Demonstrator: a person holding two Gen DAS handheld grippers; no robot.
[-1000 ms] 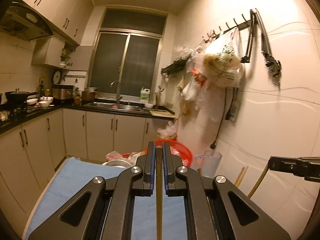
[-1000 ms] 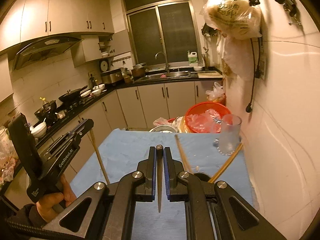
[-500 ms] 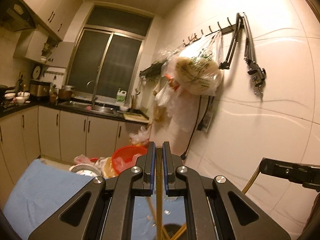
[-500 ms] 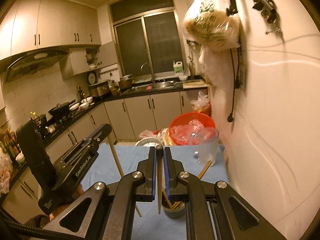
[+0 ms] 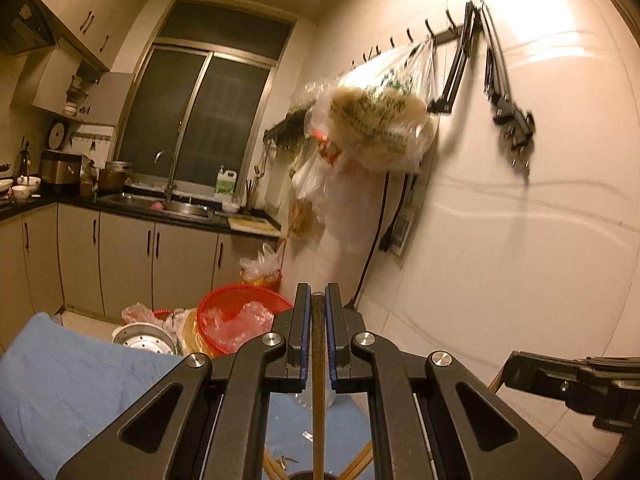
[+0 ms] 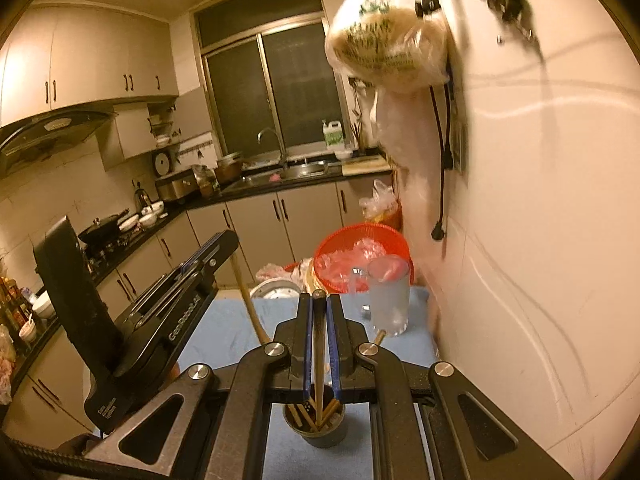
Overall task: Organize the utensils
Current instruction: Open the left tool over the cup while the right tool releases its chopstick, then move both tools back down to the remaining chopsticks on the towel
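Frosted glass (image 6: 389, 300) beyond dark cup (image 6: 316, 426), red basket (image 6: 362, 256) behind

The left tool (image 5: 318, 340) clamps a chopstick (image 5: 319, 408) above the blue cloth (image 5: 72, 376).

A narrow kitchen under warm yellow light. At the far end a dark sliding window (image 6: 276, 92) sits above a steel sink (image 6: 304, 169) with a curved tap, set in a black counter (image 5: 132, 204). Pale base cabinets (image 6: 280, 216) run below it and along the left side, with wall cupboards (image 6: 80, 64) and an extractor hood (image 6: 48, 128) above. The right wall (image 5: 540, 240) is glossy and pale, catching a bright glare; a rail of hooks (image 5: 404, 36) on it carries a filled plastic bag (image 5: 376, 124). A red basket (image 6: 360, 256) stands on the floor.
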